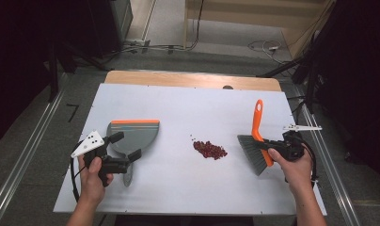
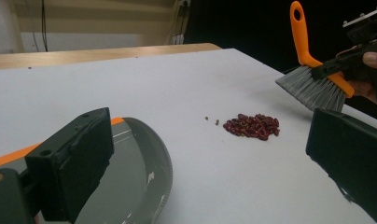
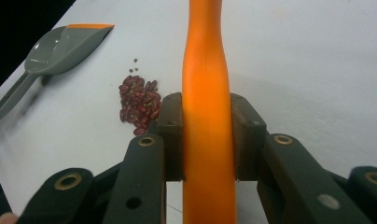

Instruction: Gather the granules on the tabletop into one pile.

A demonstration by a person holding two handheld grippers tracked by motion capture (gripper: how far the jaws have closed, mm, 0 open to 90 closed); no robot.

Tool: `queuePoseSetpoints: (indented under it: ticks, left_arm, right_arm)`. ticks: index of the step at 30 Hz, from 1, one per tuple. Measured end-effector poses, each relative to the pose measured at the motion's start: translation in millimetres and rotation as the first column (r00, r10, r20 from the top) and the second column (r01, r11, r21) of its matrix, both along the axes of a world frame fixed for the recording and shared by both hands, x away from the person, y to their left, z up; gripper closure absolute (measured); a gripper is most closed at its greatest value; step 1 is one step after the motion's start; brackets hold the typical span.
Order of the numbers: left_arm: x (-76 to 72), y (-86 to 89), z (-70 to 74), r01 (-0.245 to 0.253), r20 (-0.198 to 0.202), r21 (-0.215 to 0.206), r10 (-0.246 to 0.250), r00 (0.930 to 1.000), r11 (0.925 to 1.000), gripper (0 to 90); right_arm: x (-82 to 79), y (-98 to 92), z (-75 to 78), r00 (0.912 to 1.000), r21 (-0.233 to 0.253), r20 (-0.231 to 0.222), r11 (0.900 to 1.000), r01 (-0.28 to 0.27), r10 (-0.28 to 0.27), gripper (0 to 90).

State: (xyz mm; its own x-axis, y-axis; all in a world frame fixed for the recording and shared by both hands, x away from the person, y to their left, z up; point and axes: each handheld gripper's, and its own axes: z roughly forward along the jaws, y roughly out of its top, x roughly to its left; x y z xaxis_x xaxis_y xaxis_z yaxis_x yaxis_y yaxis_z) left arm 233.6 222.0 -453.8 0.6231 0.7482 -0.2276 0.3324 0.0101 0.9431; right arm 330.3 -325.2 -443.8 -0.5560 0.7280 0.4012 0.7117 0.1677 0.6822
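Note:
A grey dustpan [image 1: 131, 134] with an orange lip lies flat at the left of the white tabletop, its handle pointing toward me. My left gripper [image 1: 127, 145] hovers open over where the handle joins the pan, jaws wide apart; the pan [image 2: 130, 177] lies below them. A small pile of dark red beans [image 1: 209, 149] sits mid-table, also seen ahead of the left gripper as beans [image 2: 253, 126]. My right gripper [image 1: 268, 146] is shut on the orange handle of a brush [image 1: 257, 122], grey bristles pointing left, raised right of the beans. The handle [image 3: 207, 70] runs between the jaws.
The white tabletop [image 1: 188, 188] rests on a wooden table whose far edge [image 1: 193, 79] shows beyond it. Two stray beans [image 2: 211, 120] lie just left of the pile. Metal rails and cables run along the floor on both sides.

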Motion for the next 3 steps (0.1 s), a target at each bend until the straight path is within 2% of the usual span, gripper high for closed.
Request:
queuePoseSetpoints:
  ticks: [3]
  left_arm:
    - [-0.2, -0.6, 0.7, 0.001, 0.001, 0.0, -0.001, 1.0, 1.0, 1.1]
  right_arm:
    - [0.2, -0.5, -0.5, 1.0, 0.0, -0.001, 1.0, 0.005, -0.005, 68.7]
